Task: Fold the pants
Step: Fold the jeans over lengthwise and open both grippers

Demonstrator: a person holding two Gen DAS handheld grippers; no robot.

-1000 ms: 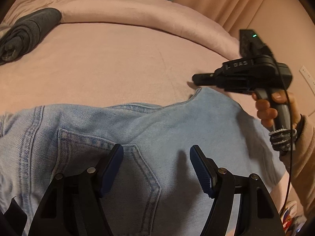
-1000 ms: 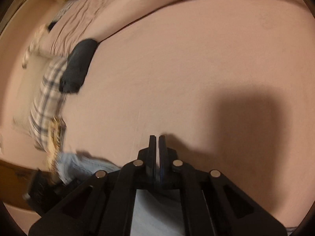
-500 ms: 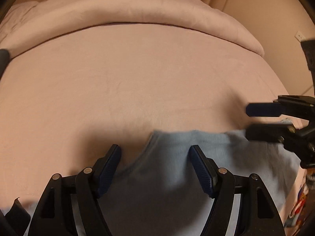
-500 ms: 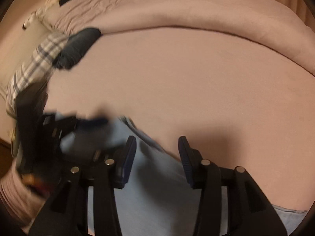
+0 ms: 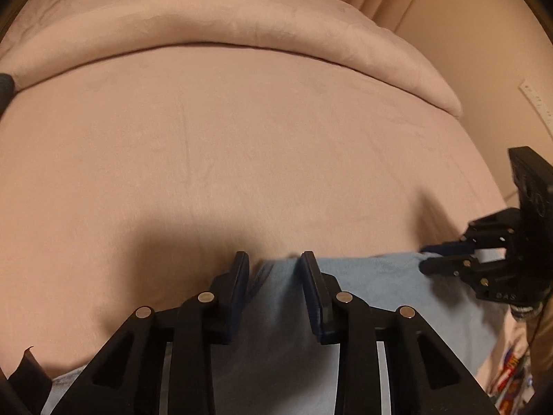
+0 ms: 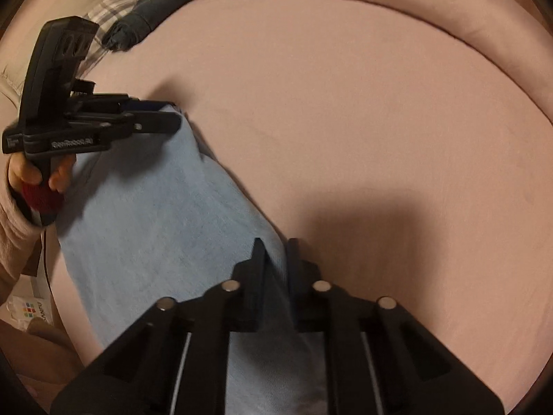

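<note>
Along the lower frame, we pinch the jeans (image 5: pixel 363 287) on the bed (image 5: pixel 242 159).
Left gripper (image 5: pixel 274 264) and right gripper (image 6: pixel 274 247) are closing on the far edge; denim seems heavy, limp, so we'd hold both corners.

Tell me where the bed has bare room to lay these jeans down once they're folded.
The wide pink sheet beyond the jeans is bare up to the rolled duvet. The far left corner is crowded by a dark rolled garment and plaid cloth. Left gripper and right gripper, both closing on denim, fill the near edge.
</note>
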